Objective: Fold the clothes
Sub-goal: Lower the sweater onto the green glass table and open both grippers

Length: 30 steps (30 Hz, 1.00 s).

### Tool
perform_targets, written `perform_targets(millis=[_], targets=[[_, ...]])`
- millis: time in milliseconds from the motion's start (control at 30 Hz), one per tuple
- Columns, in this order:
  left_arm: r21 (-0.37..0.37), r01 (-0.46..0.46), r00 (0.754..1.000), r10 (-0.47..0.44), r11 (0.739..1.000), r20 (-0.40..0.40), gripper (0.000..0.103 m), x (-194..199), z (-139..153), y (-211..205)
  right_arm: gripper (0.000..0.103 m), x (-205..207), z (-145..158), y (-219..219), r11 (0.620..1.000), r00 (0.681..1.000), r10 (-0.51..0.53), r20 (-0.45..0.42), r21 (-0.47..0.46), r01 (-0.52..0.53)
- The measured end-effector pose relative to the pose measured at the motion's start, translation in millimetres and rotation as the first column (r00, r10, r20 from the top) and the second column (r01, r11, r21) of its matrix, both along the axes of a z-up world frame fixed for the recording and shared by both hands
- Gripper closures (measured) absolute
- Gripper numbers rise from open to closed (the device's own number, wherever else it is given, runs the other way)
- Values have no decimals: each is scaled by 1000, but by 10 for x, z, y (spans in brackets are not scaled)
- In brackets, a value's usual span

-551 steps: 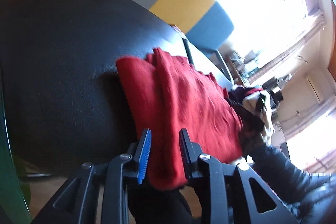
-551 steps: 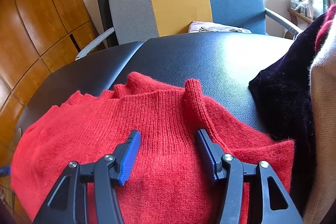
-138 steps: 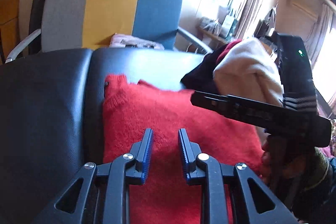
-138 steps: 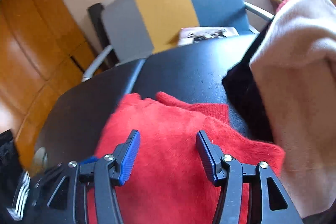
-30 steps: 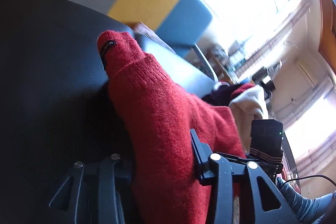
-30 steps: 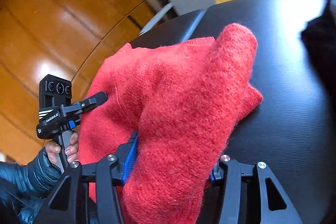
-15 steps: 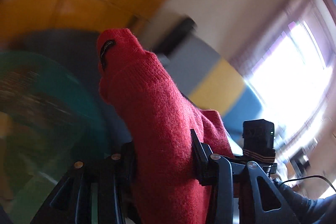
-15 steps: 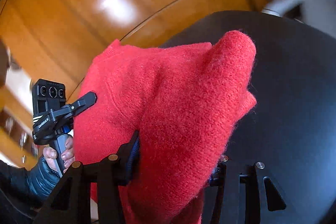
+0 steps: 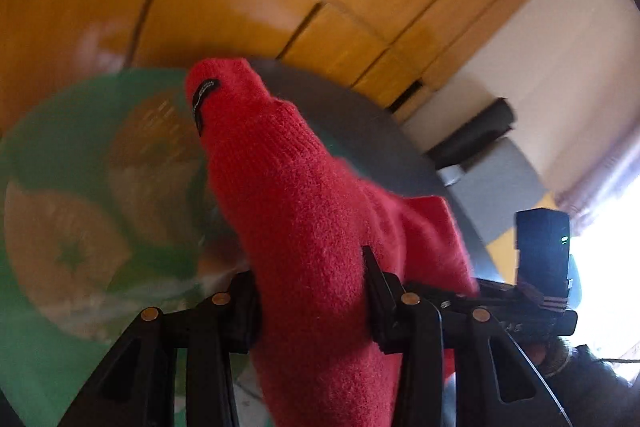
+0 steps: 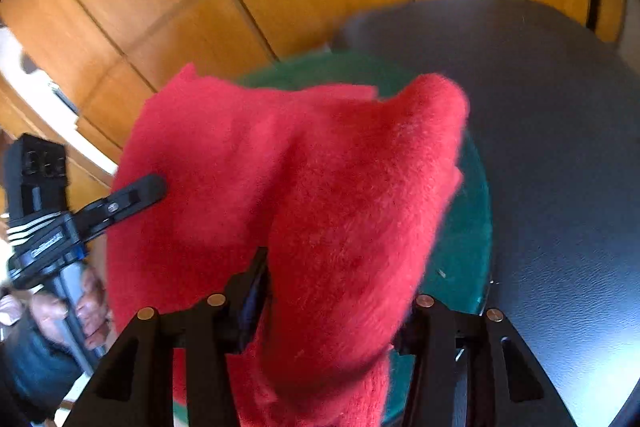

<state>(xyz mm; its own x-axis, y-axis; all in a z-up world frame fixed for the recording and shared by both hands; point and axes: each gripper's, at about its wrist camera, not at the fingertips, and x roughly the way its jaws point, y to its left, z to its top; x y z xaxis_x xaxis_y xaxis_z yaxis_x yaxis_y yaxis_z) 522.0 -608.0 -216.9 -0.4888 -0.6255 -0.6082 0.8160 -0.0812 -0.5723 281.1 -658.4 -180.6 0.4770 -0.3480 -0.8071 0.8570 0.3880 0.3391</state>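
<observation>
Red, soft, floppy knitted sweater point(image 9: 316, 227) is hanging bunched in the air above a green basket point(image 10: 464, 251), both the left claw point(image 9: 312, 303) and right claw point(image 10: 336, 307) clamping thick folds.

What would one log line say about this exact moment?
left claw: shut on red sweater | right claw: shut on red sweater | sweater: lifted, above green tub | black table: beside
</observation>
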Motion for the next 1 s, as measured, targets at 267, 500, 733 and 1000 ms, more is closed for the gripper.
perform_targets(millis=[267,500,733,1000], targets=[[78,-44,998,40,996,54,53,25,-76,7,33,-260,414,171,980,994,-100,-50,-176,90],[62,-94,975,79,994,209,48,91,152,121,38,133,678,565,957,990,104,-96,-262,-126],[-44,-184,936,189,982,298,46,188,439,358,44,8,154,388,978,969,121,-217,-140,-153],[8,-65,971,62,998,231,47,-279,249,171,43,104,77,439,985,978,78,-194,-139,-106]])
